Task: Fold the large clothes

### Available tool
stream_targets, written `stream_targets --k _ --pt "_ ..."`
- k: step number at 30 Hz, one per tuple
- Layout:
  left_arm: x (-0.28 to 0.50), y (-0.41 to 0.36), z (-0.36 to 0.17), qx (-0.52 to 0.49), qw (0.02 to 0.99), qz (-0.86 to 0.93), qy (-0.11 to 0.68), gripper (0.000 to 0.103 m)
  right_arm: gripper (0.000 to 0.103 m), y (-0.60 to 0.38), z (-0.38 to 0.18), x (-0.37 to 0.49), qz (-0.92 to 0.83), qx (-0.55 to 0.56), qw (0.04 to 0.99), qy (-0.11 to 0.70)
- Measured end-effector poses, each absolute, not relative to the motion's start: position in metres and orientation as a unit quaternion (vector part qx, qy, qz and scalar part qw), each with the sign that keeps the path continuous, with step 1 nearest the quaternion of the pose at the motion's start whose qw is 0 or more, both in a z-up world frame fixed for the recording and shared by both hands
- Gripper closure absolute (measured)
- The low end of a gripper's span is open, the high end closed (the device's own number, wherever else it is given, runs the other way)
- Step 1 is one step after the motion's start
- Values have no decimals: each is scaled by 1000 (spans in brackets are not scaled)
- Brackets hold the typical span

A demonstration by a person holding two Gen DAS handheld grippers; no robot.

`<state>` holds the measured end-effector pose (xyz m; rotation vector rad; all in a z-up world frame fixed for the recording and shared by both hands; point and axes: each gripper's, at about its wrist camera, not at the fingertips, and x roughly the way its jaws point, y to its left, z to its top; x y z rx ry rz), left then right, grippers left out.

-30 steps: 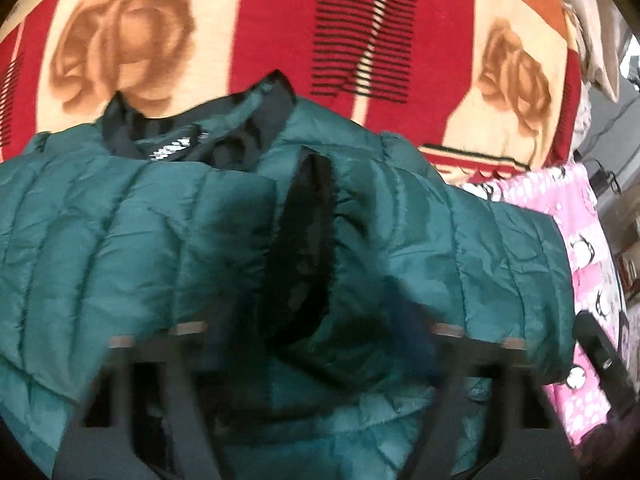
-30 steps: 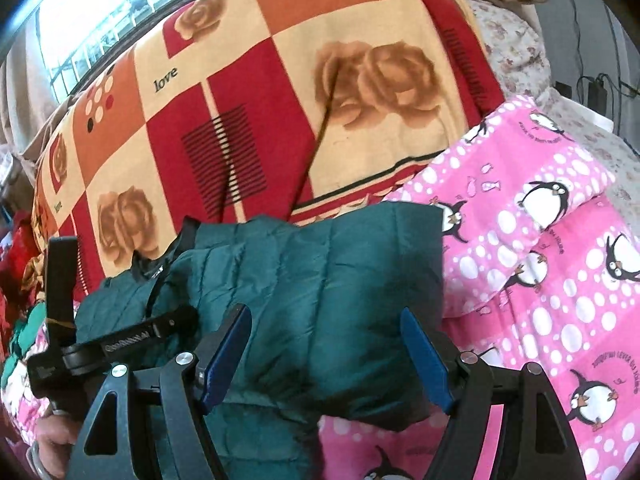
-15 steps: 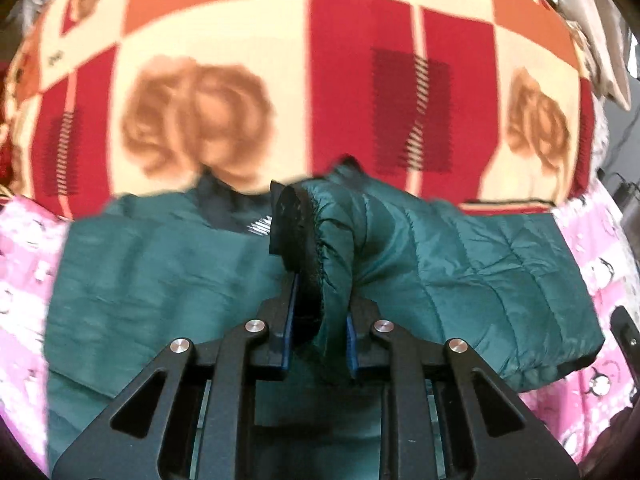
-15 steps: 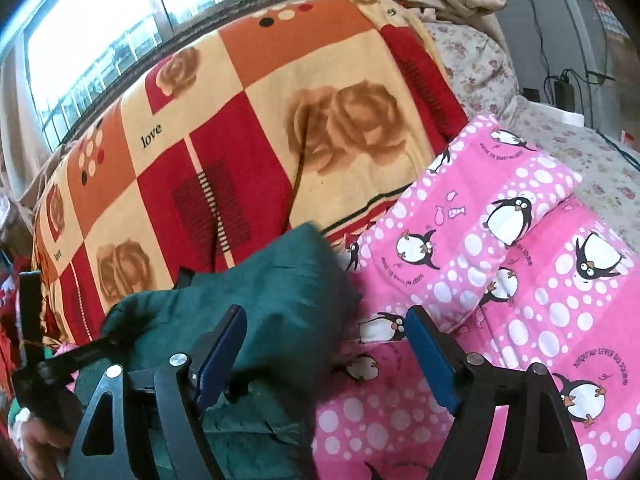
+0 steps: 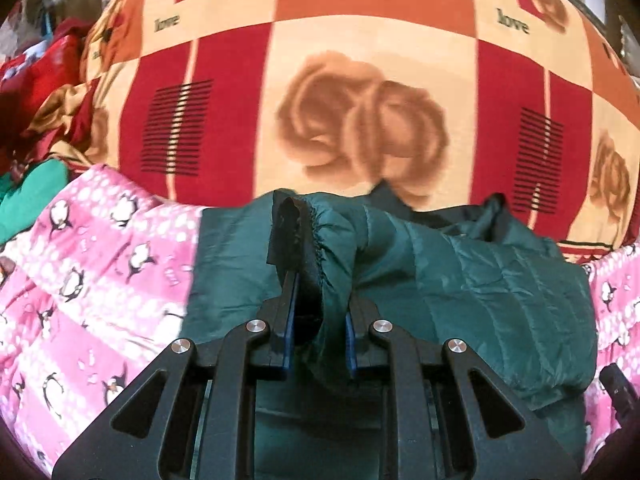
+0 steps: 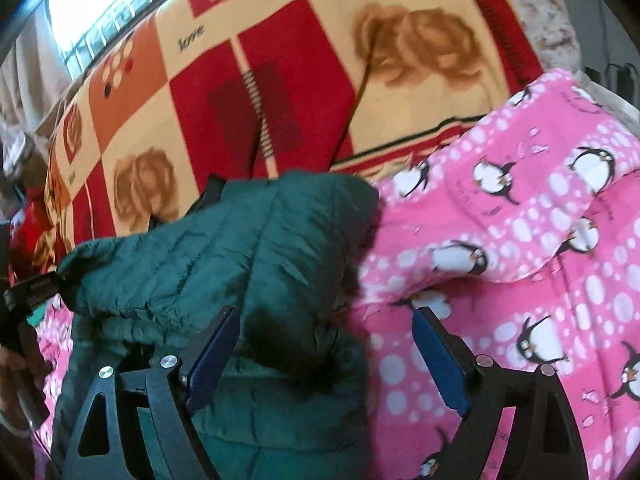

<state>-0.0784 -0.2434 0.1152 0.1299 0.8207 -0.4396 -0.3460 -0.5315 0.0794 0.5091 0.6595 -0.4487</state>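
Observation:
A dark green quilted puffer jacket (image 5: 492, 292) lies on a pink penguin-print blanket (image 5: 100, 264). My left gripper (image 5: 318, 328) is shut on the jacket's sleeve cuff (image 5: 316, 240), whose black lining stands up above the fingers; the sleeve is pulled across the jacket's body. In the right wrist view the same jacket (image 6: 224, 256) is bunched at the lower left. My right gripper (image 6: 326, 356) is open over the jacket's right edge, its blue pads (image 6: 438, 364) wide apart and gripping nothing.
A red, orange and cream rose-print blanket (image 5: 360, 80) rises behind the jacket. Red and green clothes (image 5: 36, 80) are piled at the far left. A hand holding the other gripper's handle (image 6: 24, 320) shows at the left edge of the right wrist view.
My left gripper closed on the sleeve cuff and carried it leftward across the jacket, lifting it. My right gripper stayed open and shifted a little lower over the jacket's edge.

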Motion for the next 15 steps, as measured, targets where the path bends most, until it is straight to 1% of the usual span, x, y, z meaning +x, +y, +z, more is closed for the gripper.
stream_targets --k 3,6,10,12,13,15 --pt "-75 -232 112 58 892 -207 397 85 17 -524 75 -340 -189 234 887 351" --pt "-72 -222 108 53 891 -206 402 85 17 -511 68 -329 -169 187 883 396" --pt "-74 -220 107 48 890 -207 404 85 17 -502 54 -311 -180 142 875 425" --pt "-74 -220 107 46 890 -208 404 85 19 -507 50 -305 -212 126 869 428" --pt "-75 -219 107 44 889 -209 405 85 23 -512 52 -305 -228 128 870 419" --pt "-77 -219 104 42 885 -213 412 85 23 -523 58 -312 -250 146 875 388"
